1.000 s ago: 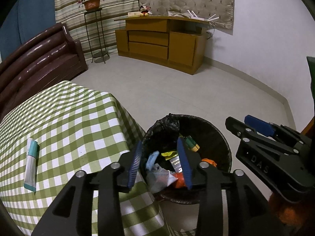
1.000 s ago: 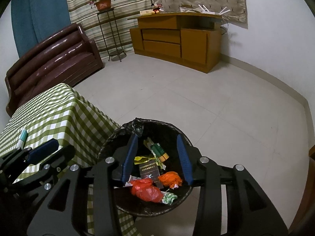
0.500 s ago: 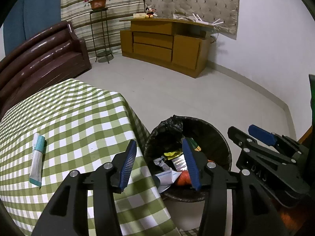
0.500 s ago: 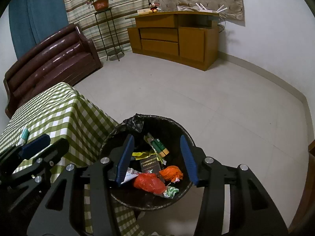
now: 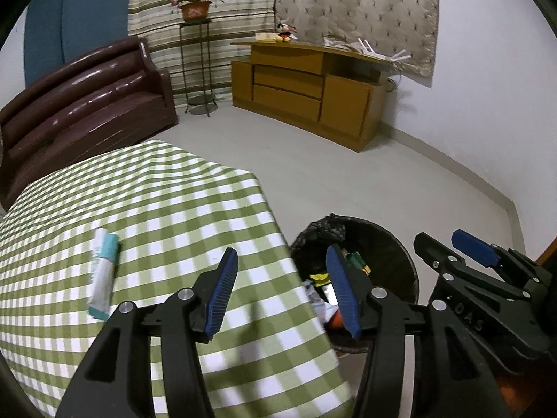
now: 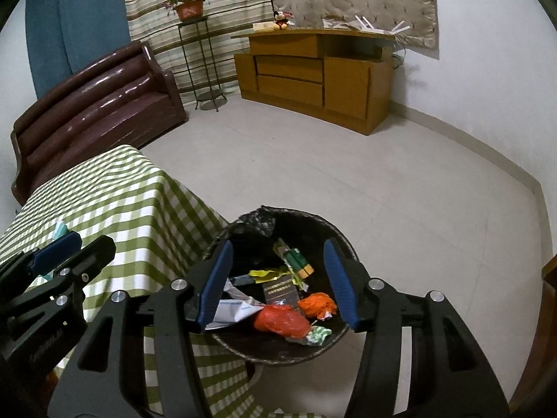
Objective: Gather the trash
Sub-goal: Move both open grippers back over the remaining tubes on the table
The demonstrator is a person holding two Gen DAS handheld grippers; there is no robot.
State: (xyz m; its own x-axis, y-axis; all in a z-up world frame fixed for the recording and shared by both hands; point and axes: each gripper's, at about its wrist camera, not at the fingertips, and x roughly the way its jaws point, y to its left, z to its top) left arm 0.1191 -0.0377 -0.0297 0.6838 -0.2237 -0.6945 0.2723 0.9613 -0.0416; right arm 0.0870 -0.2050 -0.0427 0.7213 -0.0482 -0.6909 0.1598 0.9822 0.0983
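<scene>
on the left of the checked table (image 5: 167, 209) lies the white and teal tube (image 5: 102, 278), the one piece of trash not yet in the bin, its long axis running near to far. just right of it and nearer hangs the left gripper (image 5: 278, 296), jaws opening with nothing between them. further right, over the black bin (image 6: 278, 351) of wrappers, the right gripper (image 6: 278, 284) is opening too, empty. i judge the left hand nearer the tube.
</scene>
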